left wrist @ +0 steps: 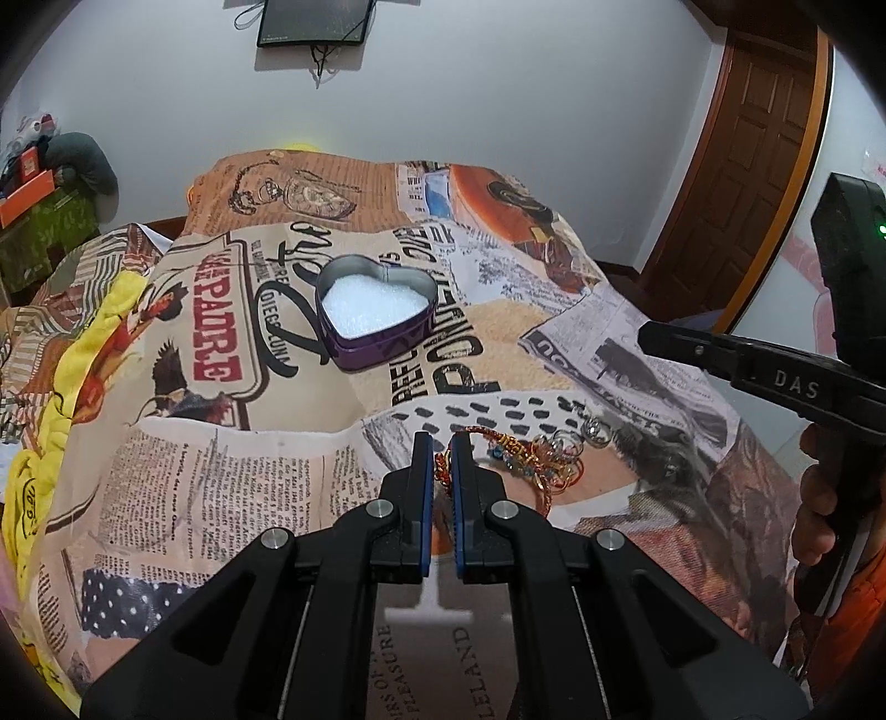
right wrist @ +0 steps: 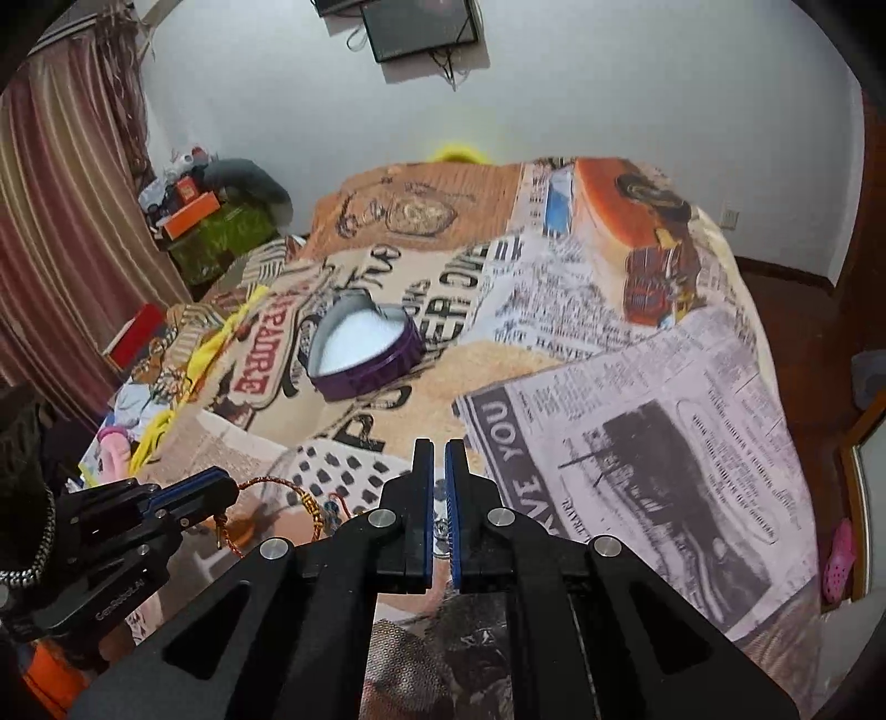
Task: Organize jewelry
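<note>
Left wrist view: heart-shaped tin (left wrist: 376, 318) holds white padding (left wrist: 374, 306).

Heart-shaped tin (left wrist: 376, 310) sits on the printed cloth (left wrist: 221, 471), open, with a foam pad (left wrist: 374, 304) lying in it; bracelet (left wrist: 520, 459) lies on the cloth at 5 o'clock from the tin, well apart; a small ring (left wrist: 595, 431) lies just beside the bracelet at 3 o'clock; wall screen (left wrist: 315, 22) hangs behind the tin at 12 o'clock; door (left wrist: 742, 183) stands at 2 o'clock.
</note>
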Motion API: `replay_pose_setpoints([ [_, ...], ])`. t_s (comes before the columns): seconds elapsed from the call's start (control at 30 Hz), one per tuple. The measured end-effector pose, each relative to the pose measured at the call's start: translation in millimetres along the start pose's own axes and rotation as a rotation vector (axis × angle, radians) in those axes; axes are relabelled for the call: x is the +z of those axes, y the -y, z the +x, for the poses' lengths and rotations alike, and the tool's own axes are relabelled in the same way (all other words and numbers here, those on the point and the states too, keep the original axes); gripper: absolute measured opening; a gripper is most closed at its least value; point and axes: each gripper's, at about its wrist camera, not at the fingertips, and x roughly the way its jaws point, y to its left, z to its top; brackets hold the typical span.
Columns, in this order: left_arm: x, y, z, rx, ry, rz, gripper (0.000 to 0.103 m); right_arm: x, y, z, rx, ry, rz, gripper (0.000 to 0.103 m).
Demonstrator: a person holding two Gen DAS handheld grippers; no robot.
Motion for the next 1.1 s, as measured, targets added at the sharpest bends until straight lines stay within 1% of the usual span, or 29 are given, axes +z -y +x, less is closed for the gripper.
replay_pose_setpoints([
  [0.13,2.9,-1.3,-7.6,0.001,0.018,-0.003,0.004,2.0,-4.3,-4.3,-0.004,0.018,-0.025,0.004],
  [0.23,1.7,-2.4,-9.5,0.002,0.018,-0.007,0.004,-2.4,-5.3,2.1,-0.022,0.004,-0.031,0.004],
  [0.27,0.7,-2.7,-9.0,-0.001,0.015,-0.009,0.004,-4.5,-4.7,7.3,-0.028,-0.018,-0.029,0.004],
  [0.3,-0.7,-2.9,-8.7,-0.002,0.011,-0.01,0.004,-6.6,-3.8,13.1,-0.035,-0.045,-0.025,0.007],
  [0.33,-2.1,-2.9,-7.1,-0.006,0.005,-0.009,0.004,-8.7,-1.7,22.1,-0.041,-0.082,-0.014,0.013],
  [0.4,-5.0,-1.9,-4.0,-0.01,-0.006,-0.005,0.004,-12.3,3.4,31.5,-0.035,-0.119,0.005,0.022],
  [0.43,-6.5,-1.1,-1.9,-0.012,-0.011,-0.001,0.004,-14.0,5.6,36.2,-0.037,-0.125,0.015,0.023],
  [0.67,-14.9,2.4,14.5,-0.023,-0.045,0.012,0.004,-16.9,14.0,56.8,-0.04,-0.173,0.038,0.023],
  [0.8,-16.1,0.9,20.9,-0.024,-0.055,0.013,0.004,-17.5,12.3,60.4,-0.05,-0.173,0.008,0.023],
  [0.87,-16.4,-0.2,24.1,-0.024,-0.06,0.012,0.004,-18.3,9.2,62.0,-0.057,-0.177,-0.018,0.022],
  [0.9,-16.6,-0.3,25.1,-0.024,-0.062,0.011,0.004,-18.8,7.2,63.0,-0.058,-0.179,-0.035,0.018],
  [0.93,-16.5,-0.5,26.2,-0.023,-0.064,0.009,0.004,-20.1,4.2,63.2,-0.054,-0.181,-0.054,0.011],
  [1.0,-15.7,-0.6,26.8,-0.021,-0.065,0.007,0.004,-20.2,1.6,63.4,-0.059,-0.181,-0.075,0.008],
  [1.03,-15.3,-0.5,26.1,-0.021,-0.064,0.006,0.004,-20.4,0.3,62.3,-0.057,-0.181,-0.082,0.004],
  [1.1,-13.3,0.5,22.5,-0.017,-0.055,0.01,0.004,-18.5,1.9,60.6,-0.05,-0.177,-0.071,0.003],
])
